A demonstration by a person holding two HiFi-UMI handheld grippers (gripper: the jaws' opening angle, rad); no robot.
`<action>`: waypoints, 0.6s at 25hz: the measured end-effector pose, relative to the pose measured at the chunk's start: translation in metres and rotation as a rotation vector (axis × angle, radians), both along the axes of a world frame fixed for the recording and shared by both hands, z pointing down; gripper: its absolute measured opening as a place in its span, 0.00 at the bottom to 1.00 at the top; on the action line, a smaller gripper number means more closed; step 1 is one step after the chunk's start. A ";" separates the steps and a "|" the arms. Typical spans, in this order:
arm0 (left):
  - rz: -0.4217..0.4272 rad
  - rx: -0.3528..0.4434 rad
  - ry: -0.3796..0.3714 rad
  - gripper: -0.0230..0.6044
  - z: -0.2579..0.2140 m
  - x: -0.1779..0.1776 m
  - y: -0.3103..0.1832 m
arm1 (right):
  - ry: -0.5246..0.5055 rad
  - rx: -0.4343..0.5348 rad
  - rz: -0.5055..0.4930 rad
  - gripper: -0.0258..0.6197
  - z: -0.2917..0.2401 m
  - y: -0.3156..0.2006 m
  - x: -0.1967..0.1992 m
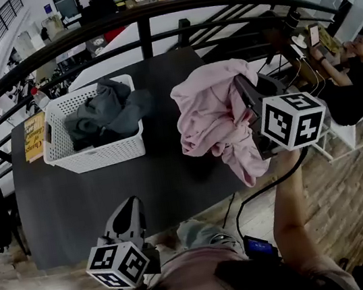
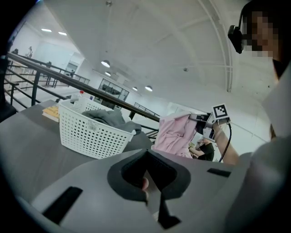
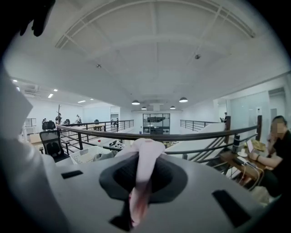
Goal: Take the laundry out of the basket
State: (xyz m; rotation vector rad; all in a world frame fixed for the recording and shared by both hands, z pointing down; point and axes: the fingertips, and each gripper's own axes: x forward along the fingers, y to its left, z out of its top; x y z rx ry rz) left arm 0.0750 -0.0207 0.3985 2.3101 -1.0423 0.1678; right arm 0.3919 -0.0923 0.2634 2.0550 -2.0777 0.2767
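Right hand-held gripper point(image 3: 136, 195), jaws clamped on pink garment point(image 1: 209, 123), holds it above table point(image 1: 108, 200), apart from white basket point(image 1: 95, 158) w/ grey clothes point(image 1: 104, 112) inside. Left hand-held gripper point(image 1: 131, 207): jaws together, empty. Yellow book point(image 1: 35, 137) beside basket; cover lettering unreadable.

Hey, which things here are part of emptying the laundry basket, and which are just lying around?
Job: white basket; grey clothes in it; pink garment clamped in the right gripper.
Lying about: yellow book and bottle, both by the basket.
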 end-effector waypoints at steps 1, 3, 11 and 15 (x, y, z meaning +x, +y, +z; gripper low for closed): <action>0.001 0.000 -0.004 0.02 0.001 0.003 0.001 | -0.012 -0.011 0.004 0.11 0.008 0.000 0.004; 0.001 -0.002 -0.010 0.02 0.002 0.009 0.001 | -0.034 -0.033 0.014 0.11 0.025 -0.001 0.013; -0.011 -0.012 -0.029 0.02 0.007 0.032 0.002 | -0.062 -0.156 0.045 0.11 0.098 -0.009 0.043; -0.014 -0.014 -0.036 0.02 0.005 0.043 0.003 | -0.082 -0.184 0.046 0.11 0.116 -0.013 0.054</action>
